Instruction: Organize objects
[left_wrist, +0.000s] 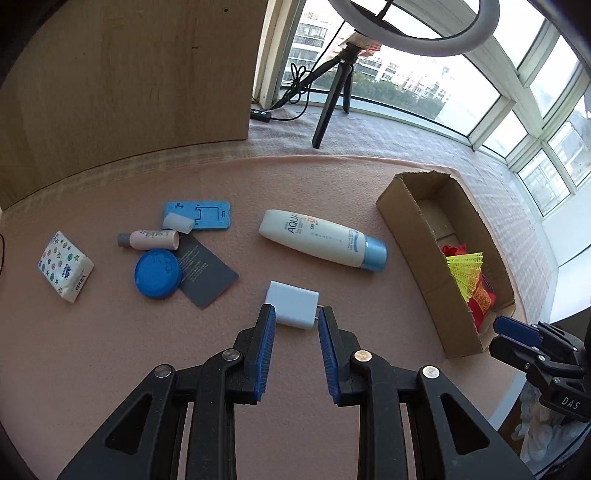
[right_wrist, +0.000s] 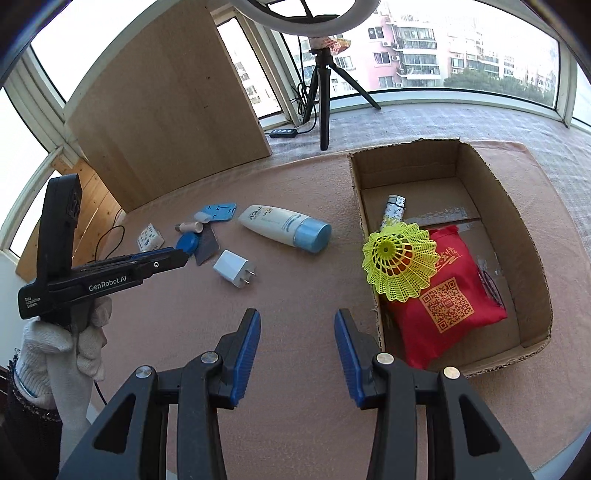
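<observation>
White square plug-in charger (left_wrist: 293, 303) lying on pink felt worktop (left_wrist: 295, 184), just ahead of left tool (left_wrist: 296, 314), pads spread either side, not yet touching. Step judged: reaching to pick it up. Next: ease forward, close across plastic body, avoid metal prongs. Further right, open brown cardboard box (right_wrist: 517, 236) awaiting it; right tool (right_wrist: 297, 319) spread, empty, hovering beside box.

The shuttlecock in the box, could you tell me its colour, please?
Bright yellow, lying on the red bag; clearest in the right wrist view.
</observation>
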